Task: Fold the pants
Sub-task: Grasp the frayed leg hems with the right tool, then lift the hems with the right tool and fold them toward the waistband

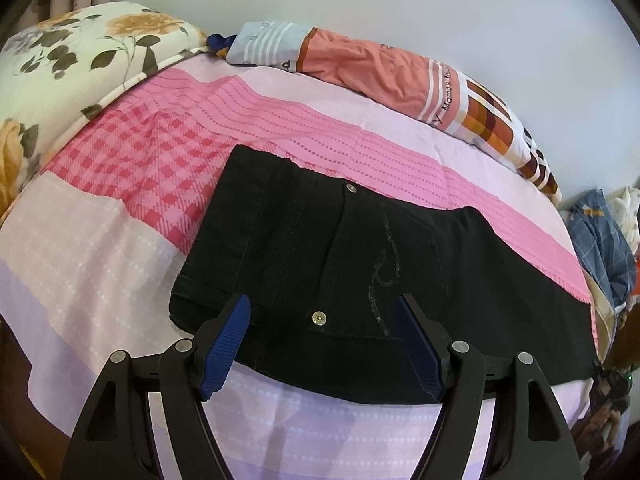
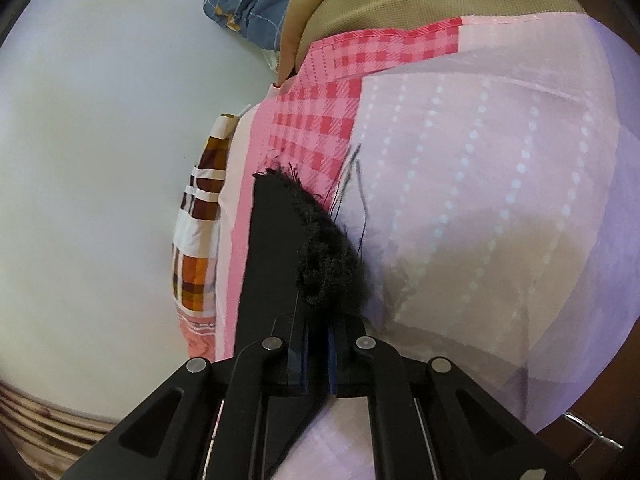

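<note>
Black pants lie spread flat on a bed covered by a pink and lilac patterned bedsheet. The left gripper hovers over the near waist edge of the pants, its blue-padded jaws standing wide apart with nothing pressed between them. A floral pillow sits at the far left, and a salmon-coloured pillow lies against the white wall.
</note>
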